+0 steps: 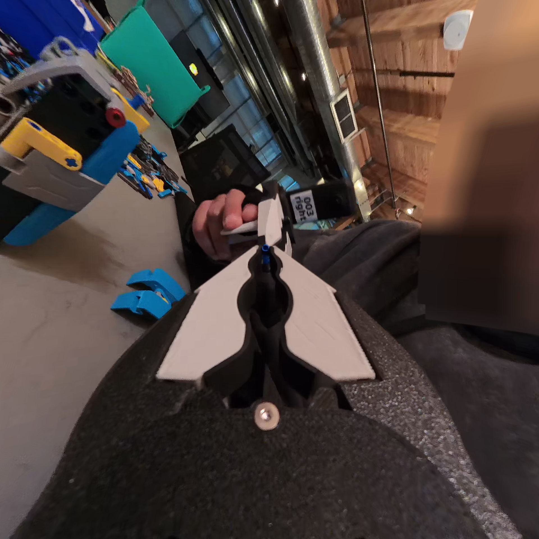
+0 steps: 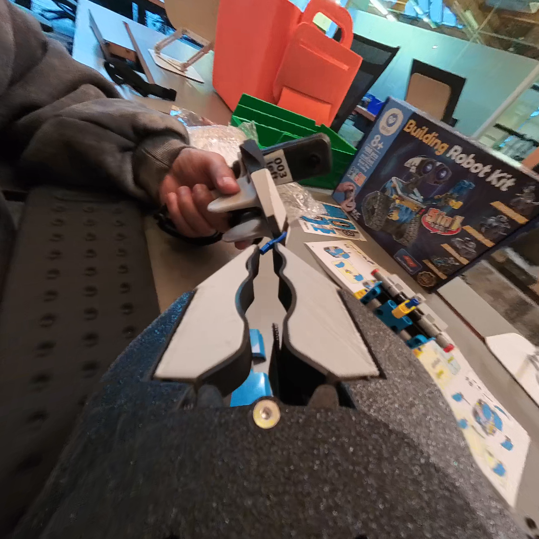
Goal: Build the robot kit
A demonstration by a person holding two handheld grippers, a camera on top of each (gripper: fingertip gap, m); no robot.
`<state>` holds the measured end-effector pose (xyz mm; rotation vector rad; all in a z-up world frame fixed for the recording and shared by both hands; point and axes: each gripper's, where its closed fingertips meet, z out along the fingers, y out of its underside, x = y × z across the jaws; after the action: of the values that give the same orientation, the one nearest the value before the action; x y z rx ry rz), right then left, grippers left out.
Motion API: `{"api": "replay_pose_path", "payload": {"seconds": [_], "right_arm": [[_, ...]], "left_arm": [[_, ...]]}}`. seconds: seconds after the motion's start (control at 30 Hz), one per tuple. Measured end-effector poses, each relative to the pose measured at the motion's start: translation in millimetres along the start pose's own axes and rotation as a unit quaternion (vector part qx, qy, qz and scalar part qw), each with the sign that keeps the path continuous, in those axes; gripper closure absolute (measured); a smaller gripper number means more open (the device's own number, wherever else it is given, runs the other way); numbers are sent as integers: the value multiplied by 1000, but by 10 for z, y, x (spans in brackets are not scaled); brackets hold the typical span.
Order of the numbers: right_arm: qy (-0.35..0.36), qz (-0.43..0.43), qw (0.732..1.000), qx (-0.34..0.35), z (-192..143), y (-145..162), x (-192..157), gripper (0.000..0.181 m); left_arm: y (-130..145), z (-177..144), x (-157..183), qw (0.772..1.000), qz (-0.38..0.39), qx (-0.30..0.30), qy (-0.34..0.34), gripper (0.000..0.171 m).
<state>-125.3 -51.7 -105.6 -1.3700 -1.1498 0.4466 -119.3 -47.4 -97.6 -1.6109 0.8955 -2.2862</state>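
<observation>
My two grippers meet tip to tip above the table's edge. A small blue pin (image 1: 264,248) sits at the tips of my left gripper (image 1: 264,253), whose fingers are closed around it. In the right wrist view the same blue pin (image 2: 271,242) spans from my right gripper (image 2: 266,250) to the left gripper's tips (image 2: 280,230); both pinch it. A hand (image 1: 221,221) holds the right gripper's handle, and a hand in a grey sleeve (image 2: 192,192) holds the left one.
A built toy block (image 1: 58,140) in grey, black, yellow and blue, two blue curved parts (image 1: 148,291) and loose pieces (image 1: 151,175) lie on the table. The kit box (image 2: 437,189), instruction sheets (image 2: 344,262), a small axle assembly (image 2: 399,315), a green tray (image 2: 291,128) and an orange case (image 2: 285,58) stand to the right. Only a small space, under 4 cm, lies between the two pairs of fingers.
</observation>
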Motion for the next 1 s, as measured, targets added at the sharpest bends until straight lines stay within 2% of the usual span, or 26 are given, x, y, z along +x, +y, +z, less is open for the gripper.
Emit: {"api": "replay_pose_path", "payload": {"seconds": [0.13,0.2,0.3,0.43,0.5,0.7,0.8,1.0], "right_arm": [[-94,70,993,4,-44,35,-133,173],[-160,128,979,13,-88,23,-217,174],[-195,198,960,28,-128,4,-168,177],[-160,174,971,30,-115,13,-94,176],[-133,143,980,30,-106,14,-68,165],[-72,53,996,23,-76,7,-57,168],[-64,24,998,14,-58,35,-88,175],[-76,16,997,20,-68,11,-137,176]], "left_arm": [[161,9,8,998,22,-55,-5,168],[251,29,41,996,33,-81,2,168],[290,32,38,994,58,-92,-8,168],[211,39,21,996,56,-64,-13,169],[160,26,17,998,39,-46,-6,169],[185,40,-4,999,10,-49,-1,169],[225,63,17,998,-10,-55,14,169],[264,71,51,997,-24,-65,27,169]]}}
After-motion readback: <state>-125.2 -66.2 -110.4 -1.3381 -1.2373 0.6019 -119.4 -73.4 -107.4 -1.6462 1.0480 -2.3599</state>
